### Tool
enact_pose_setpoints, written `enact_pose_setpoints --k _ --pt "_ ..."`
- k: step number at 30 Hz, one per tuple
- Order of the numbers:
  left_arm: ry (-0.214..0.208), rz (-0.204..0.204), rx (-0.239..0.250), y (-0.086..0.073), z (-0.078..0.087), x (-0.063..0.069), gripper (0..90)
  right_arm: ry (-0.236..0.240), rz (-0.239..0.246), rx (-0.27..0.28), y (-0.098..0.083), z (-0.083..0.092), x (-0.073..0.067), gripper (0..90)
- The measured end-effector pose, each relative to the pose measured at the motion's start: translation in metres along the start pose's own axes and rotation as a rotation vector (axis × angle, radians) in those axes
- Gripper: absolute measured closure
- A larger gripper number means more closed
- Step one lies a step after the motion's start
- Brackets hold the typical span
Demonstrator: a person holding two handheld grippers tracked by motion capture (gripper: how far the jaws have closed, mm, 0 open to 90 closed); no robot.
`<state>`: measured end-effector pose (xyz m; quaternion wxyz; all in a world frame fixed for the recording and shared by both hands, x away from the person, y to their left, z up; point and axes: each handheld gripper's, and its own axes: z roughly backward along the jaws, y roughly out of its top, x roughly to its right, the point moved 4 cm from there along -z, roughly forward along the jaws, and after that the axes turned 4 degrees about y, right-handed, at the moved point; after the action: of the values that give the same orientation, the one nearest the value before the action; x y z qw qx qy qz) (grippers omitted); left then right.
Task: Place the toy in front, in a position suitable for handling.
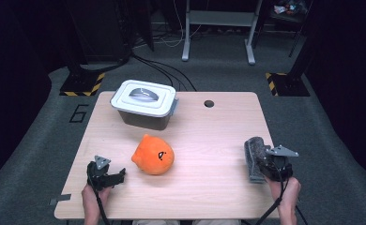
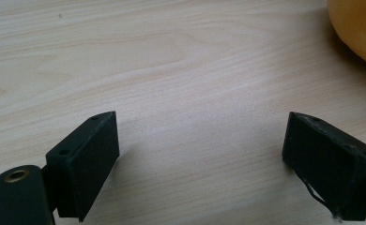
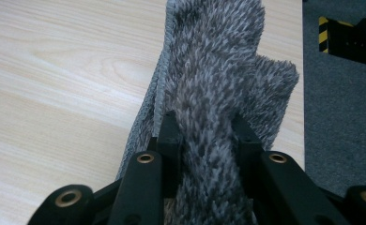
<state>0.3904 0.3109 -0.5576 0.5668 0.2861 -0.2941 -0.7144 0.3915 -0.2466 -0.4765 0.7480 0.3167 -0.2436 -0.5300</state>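
An orange plush toy (image 1: pixel 153 155) with a small black mark on its side lies in the middle of the wooden table (image 1: pixel 209 136). My left gripper (image 1: pixel 118 177) rests on the table just left of it, open with nothing between its fingers (image 2: pixel 85 154); the toy's orange edge (image 2: pixel 359 28) is at the top right of the left gripper view. At the right edge my right gripper (image 1: pixel 261 165) is shut on a folded piece of grey shaggy cloth (image 1: pixel 254 157). The right gripper view has the cloth (image 3: pixel 218 84) pinched between both fingers (image 3: pixel 169 136), its bound edge trailing onto the table.
A grey storage box with a white clip-on lid (image 1: pixel 145 103) stands at the back left of the table. A round cable hole (image 1: pixel 209 103) is near the back edge. Beyond the table are carpet, cables and metal stand legs (image 1: pixel 218 28).
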Motion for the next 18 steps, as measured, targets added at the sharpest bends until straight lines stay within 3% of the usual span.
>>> enact_pose_setpoints --k 18 --pt "0.003 0.003 0.002 0.0 0.0 0.0 11.0 -0.012 0.028 -0.063 0.015 -0.036 0.021 69.1"
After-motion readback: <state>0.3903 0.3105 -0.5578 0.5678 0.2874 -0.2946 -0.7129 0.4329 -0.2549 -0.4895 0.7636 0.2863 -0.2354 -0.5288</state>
